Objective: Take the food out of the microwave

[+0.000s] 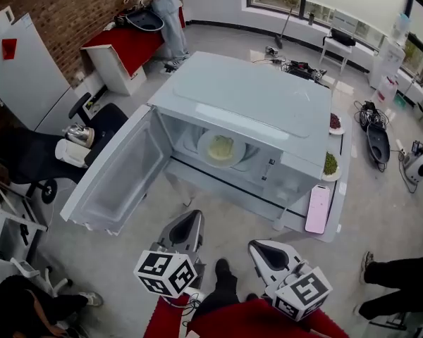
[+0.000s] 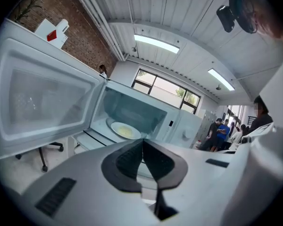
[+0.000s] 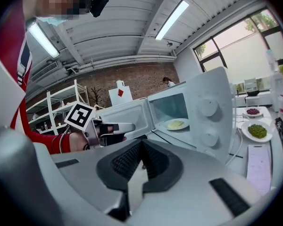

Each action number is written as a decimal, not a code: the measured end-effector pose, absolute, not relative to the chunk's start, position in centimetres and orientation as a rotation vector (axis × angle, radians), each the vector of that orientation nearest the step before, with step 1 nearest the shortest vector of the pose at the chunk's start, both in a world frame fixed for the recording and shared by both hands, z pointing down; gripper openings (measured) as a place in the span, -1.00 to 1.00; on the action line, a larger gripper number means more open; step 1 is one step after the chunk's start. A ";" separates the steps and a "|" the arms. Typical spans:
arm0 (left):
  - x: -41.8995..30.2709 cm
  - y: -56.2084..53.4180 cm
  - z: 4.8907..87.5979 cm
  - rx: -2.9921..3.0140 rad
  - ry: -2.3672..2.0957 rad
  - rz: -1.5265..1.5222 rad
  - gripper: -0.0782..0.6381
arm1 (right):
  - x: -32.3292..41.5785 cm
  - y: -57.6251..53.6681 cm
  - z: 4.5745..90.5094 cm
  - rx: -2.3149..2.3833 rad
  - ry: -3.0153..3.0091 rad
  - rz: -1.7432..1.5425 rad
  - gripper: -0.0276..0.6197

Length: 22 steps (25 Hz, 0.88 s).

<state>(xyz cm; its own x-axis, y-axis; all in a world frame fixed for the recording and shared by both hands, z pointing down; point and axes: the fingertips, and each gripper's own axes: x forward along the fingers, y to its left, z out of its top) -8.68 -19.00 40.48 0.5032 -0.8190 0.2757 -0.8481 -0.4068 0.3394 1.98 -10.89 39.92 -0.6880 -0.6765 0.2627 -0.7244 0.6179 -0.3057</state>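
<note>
Nearest, both grippers are held low in front of the table, and neither holds anything. The left gripper [image 1: 189, 225] has its two dark ribbed pads pressed together, and the right gripper [image 1: 264, 252] has its jaws closed the same way. Each carries a cube with square black-and-white markers, which show patterns and no letters.

Past them a white microwave [image 1: 268, 104] stands on a white table [image 1: 293, 220]. Its door [image 1: 120, 174] is swung wide open to the left. Inside, in the middle of the cavity, a white plate [image 1: 221, 148] with pale yellow food sits flat. Neither gripper touches it. Two round knobs sit on the front panel to the right of the opening, and any print by them is too small to read.

At the table's near right corner lies a flat pink pad [image 1: 318, 208]. Along the right edge stands a plate of green food [image 1: 330, 164], and farther along that edge a plate of dark red food [image 1: 334, 122]
</note>
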 end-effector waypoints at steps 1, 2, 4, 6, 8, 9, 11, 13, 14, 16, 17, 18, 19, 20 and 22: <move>-8.7 -19.8 40.5 2.319 -1.365 0.094 -0.76 | 1.8 -11.4 40.0 1.186 -2.707 0.597 -0.88; -8.7 -20.5 40.6 2.323 -1.355 0.098 -0.76 | 1.7 -12.0 40.1 1.190 -2.701 0.596 -0.88; -8.7 -21.9 40.6 2.330 -1.338 0.103 -0.76 | 1.3 -13.2 40.2 1.195 -2.693 0.589 -0.88; -8.8 -23.1 40.7 2.333 -1.325 0.107 -0.76 | 0.8 -14.3 40.1 1.199 -2.688 0.589 -0.88; -9.0 -24.3 40.9 2.331 -1.312 0.113 -0.76 | 0.2 -15.3 40.2 1.209 -2.678 0.598 -0.88; -9.1 -24.8 41.0 2.328 -1.305 0.117 -0.76 | -0.2 -15.8 40.2 1.216 -2.672 0.606 -0.88; -9.2 -25.9 41.3 2.316 -1.289 0.122 -0.71 | -0.8 -16.7 40.2 1.221 -2.664 0.616 -0.88; -9.3 -26.9 41.8 2.286 -1.264 0.103 -0.67 | -1.3 -17.4 40.2 1.213 -2.656 0.613 -0.88; -9.2 -27.4 42.1 2.265 -1.245 0.085 -0.66 | -1.6 -17.7 40.2 1.210 -2.650 0.613 -0.88; -9.1 -28.3 42.9 2.220 -1.205 0.052 -0.63 | -1.9 -18.2 40.3 1.212 -2.638 0.620 -0.88; -9.1 -28.8 43.4 2.199 -1.186 0.042 -0.63 | -2.1 -18.4 40.4 1.217 -2.633 0.622 -0.88; -9.0 -29.2 44.0 2.177 -1.168 0.034 -0.61 | -2.2 -18.6 40.5 1.222 -2.632 0.613 -0.88; -9.0 -29.7 44.5 2.153 -1.149 0.027 -0.60 | -2.3 -18.9 40.5 1.222 -2.637 0.585 -0.88; -8.9 -30.1 45.1 2.125 -1.128 0.014 -0.58 | -2.4 -19.1 40.4 1.218 -2.648 0.548 -0.88; -8.7 -30.8 46.2 2.058 -1.080 -0.026 -0.55 | -2.6 -19.4 40.4 1.216 -2.651 0.526 -0.88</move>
<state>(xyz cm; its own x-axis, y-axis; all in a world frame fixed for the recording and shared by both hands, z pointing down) -8.69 -30.83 46.19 0.6363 -0.7009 0.3221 -0.6847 -0.3209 0.6544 -2.58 -19.45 40.41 -0.6500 -0.6969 0.3031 -0.7598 0.6032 -0.2425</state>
